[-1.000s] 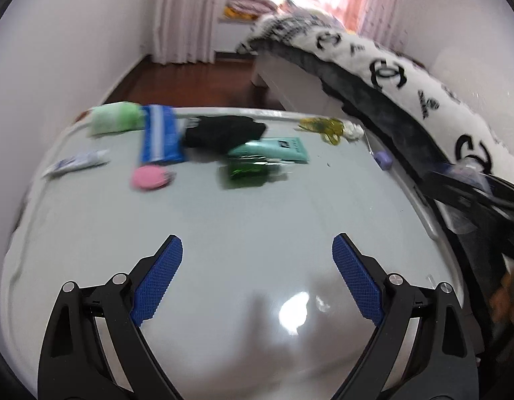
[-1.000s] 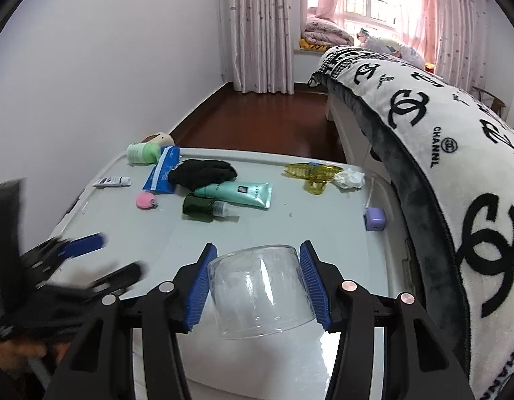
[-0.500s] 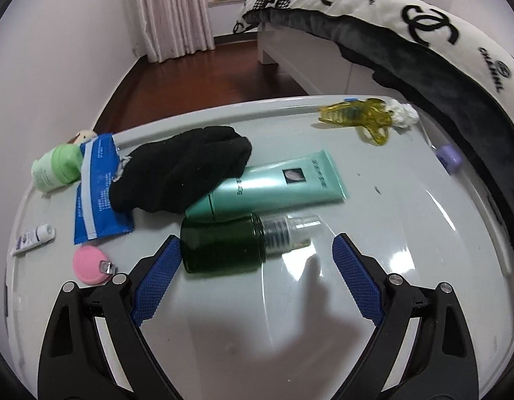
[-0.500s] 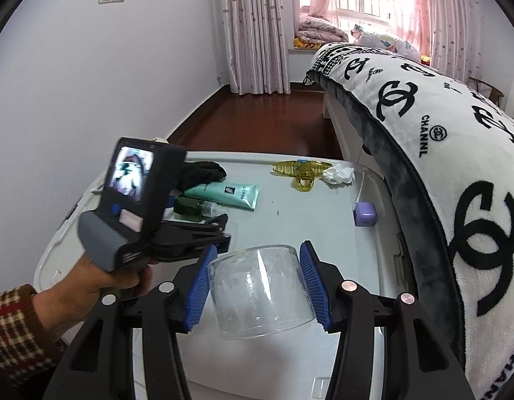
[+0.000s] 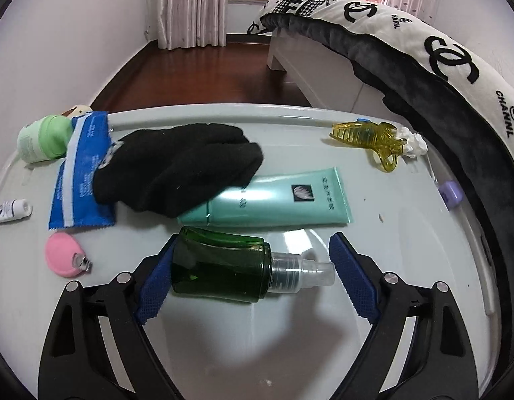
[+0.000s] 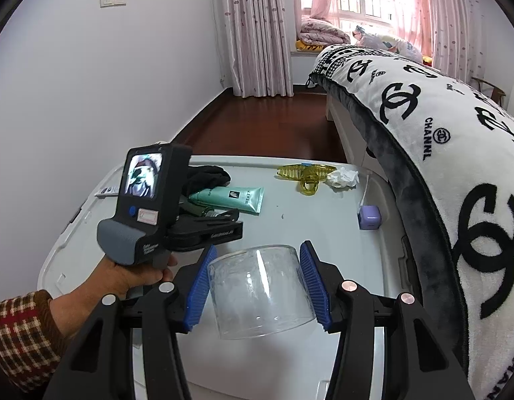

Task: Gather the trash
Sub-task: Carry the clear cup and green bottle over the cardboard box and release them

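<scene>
A dark green spray bottle (image 5: 220, 270) with a clear cap lies on its side on the white table (image 5: 257, 350). My left gripper (image 5: 253, 238) straddles it and its jaws are closing. The left pad is right at the bottle's base, and a small gap remains between the right pad and the cap. My right gripper (image 6: 258, 248) is shut on a clear plastic cup (image 6: 260, 290), held above the table's near edge. In the right wrist view a hand (image 6: 137, 273) holds the left gripper over the bottle. A crumpled tissue (image 5: 413, 143) lies at the far right.
Behind the bottle lie a teal tube (image 5: 277, 200), a black glove (image 5: 183, 166) and a blue packet (image 5: 80, 173). A green jar (image 5: 43, 140), a pink disc (image 5: 62, 256) and a small white tube (image 5: 10, 210) sit left. A yellow hair claw (image 5: 370, 140), a purple box (image 5: 450, 193) and the bed (image 5: 440, 66) are on the right.
My left gripper has travelled forward and down across the table, so the green bottle now lies between its jaws. The right gripper has kept still with the cup.
</scene>
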`<state>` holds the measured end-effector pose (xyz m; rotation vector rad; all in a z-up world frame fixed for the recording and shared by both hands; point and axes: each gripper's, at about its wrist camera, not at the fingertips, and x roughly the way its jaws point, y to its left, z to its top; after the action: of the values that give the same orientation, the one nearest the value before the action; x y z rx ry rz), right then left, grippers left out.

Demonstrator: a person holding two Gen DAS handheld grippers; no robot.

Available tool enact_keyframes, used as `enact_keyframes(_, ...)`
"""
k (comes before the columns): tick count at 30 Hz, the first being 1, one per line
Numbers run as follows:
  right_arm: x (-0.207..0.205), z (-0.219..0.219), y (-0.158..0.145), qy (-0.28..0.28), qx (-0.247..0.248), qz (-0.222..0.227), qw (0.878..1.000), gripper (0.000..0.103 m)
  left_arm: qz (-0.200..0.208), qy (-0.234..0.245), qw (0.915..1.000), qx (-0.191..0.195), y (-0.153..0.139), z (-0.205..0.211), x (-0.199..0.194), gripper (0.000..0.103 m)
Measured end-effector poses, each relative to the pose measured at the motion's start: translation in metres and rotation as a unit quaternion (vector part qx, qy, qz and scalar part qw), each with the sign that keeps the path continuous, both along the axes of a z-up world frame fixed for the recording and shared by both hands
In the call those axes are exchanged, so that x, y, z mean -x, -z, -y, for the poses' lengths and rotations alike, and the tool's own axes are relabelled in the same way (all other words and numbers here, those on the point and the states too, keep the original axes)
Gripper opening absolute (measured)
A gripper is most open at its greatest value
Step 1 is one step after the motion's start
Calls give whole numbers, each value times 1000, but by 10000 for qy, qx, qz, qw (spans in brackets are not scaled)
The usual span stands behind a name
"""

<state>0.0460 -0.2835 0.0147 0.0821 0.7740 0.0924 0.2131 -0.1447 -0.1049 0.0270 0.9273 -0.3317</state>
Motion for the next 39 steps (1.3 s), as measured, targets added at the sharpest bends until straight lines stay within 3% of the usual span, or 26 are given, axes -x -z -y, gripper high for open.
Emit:
enact_keyframes(10,1,0,-2,-3,-36,31,10000,51,93,20,9999,-60,-7,-30,31,85)
enact_keyframes(21,5,-14,-11,-110,-34,155,9998,51,455,-84,9988,-153,-57,-73,88,85)
enact_keyframes(31,55,-50,-26,-463,210,294,9983,51,523,1,9983,-275,-94,-114,204,85)
enact_keyframes(33,77,-60,-21,-541,164,200,9982,51,428,52,9987,-285,-92,-126,237,85)
enact_keyframes(39,154,-98,33,-985,270,-686,9924,51,-49,244,9990,-381,-62,-150,312,85)
